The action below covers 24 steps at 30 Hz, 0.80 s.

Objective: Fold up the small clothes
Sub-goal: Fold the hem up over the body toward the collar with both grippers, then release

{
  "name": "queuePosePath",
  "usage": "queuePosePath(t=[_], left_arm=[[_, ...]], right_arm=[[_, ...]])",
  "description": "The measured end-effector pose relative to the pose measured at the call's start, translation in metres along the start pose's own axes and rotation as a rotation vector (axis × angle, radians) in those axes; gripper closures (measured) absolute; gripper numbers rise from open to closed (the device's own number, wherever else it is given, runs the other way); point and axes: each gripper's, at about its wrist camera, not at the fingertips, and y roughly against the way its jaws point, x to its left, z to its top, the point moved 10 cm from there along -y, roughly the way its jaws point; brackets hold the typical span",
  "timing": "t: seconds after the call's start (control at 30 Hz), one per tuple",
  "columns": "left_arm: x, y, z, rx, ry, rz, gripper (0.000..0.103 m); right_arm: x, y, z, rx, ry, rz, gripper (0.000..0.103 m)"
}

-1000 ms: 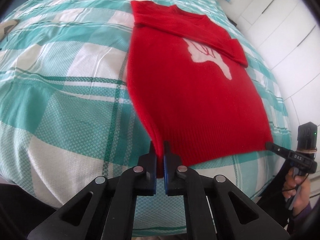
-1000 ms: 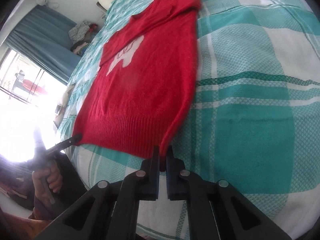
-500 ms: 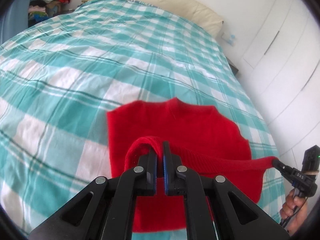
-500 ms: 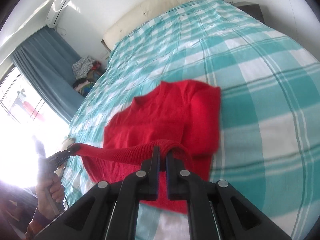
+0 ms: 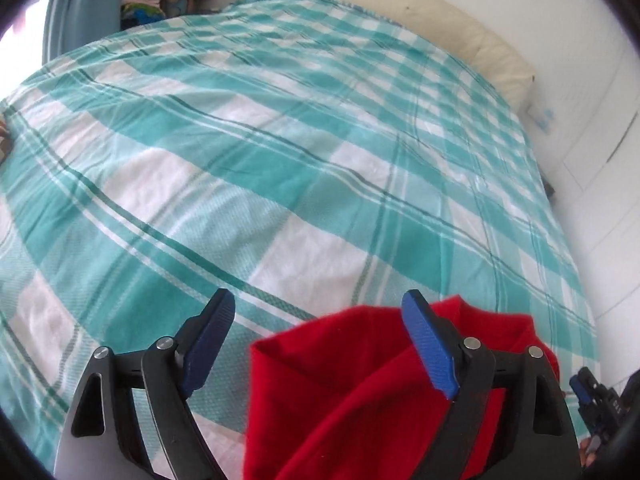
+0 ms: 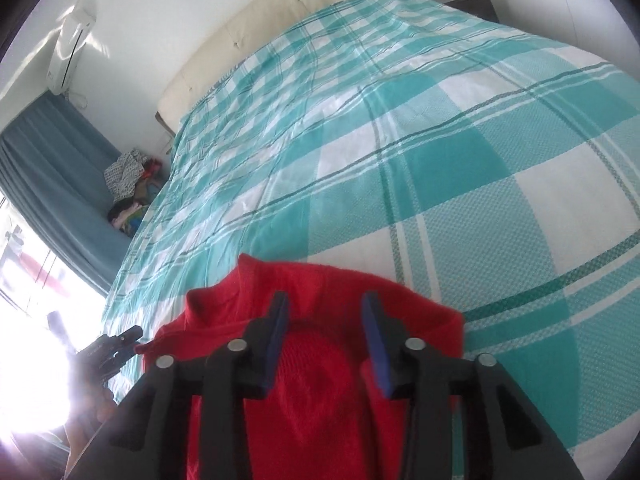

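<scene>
Left wrist view first: my left gripper [image 5: 318,340] has its jaws spread wide, holding nothing, and the red sweater [image 5: 352,396] lies under and between the blue pads [image 5: 210,340]. It sits at the near end of the bed, on the teal-and-white checked bedspread [image 5: 260,152], and it looks doubled over on itself, with one layer of knit lying across another and a fold line running diagonally. At the far right edge of this view I can make out the tip of my right gripper [image 5: 596,394] just beside the sweater's edge.

From the right wrist view, that gripper [image 6: 326,334] is open too, though less widely, with nothing between its pads; the sweater [image 6: 320,392] fills the space below it, its neckline pointing toward the headboard [image 6: 256,24]. My left gripper [image 6: 116,346] shows near the sweater's left corner, partly lost in window glare.

My reading is that one fold, hem toward collar, is laid down and both tools are free of the cloth. What I judge is left: the edges look uneven and the top layer bunches, so I would smooth it, then perhaps fold once more across the width to make a compact bundle. I see a heap of clothes [image 6: 128,184] on the floor by the curtain, but I cannot tell whether they belong to this job.
</scene>
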Motion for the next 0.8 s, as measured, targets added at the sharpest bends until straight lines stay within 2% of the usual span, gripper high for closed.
queuePosePath(t=[0.1,0.2,0.33,0.47,0.6,0.7,0.8], left_arm=[[0.015,0.016,-0.003,0.004,0.001,0.004,0.016],[0.021,0.041,-0.023,0.003,-0.073,0.010,0.015],[0.022,0.071,-0.081,0.060,-0.217,0.019,0.013],[0.024,0.097,-0.148,0.154,-0.237,-0.040,0.013],[0.007,0.119,-0.200,0.206,-0.253,-0.107,0.013],[-0.012,0.124,-0.211,0.190,-0.278,-0.147,0.012],[-0.020,0.111,-0.193,0.175,-0.287,-0.149,0.012]], right_arm=[[0.001,0.023,0.001,-0.020,0.057,-0.023,0.062],[0.001,0.050,-0.017,-0.014,0.151,-0.061,0.060],[-0.004,0.088,-0.059,-0.001,0.261,-0.097,0.053],[-0.015,0.115,-0.103,0.032,0.306,-0.121,0.051],[-0.018,0.127,-0.131,0.042,0.298,-0.086,0.045],[-0.020,0.124,-0.139,0.063,0.222,-0.045,0.042],[-0.019,0.125,-0.138,0.052,0.187,-0.031,0.042]])
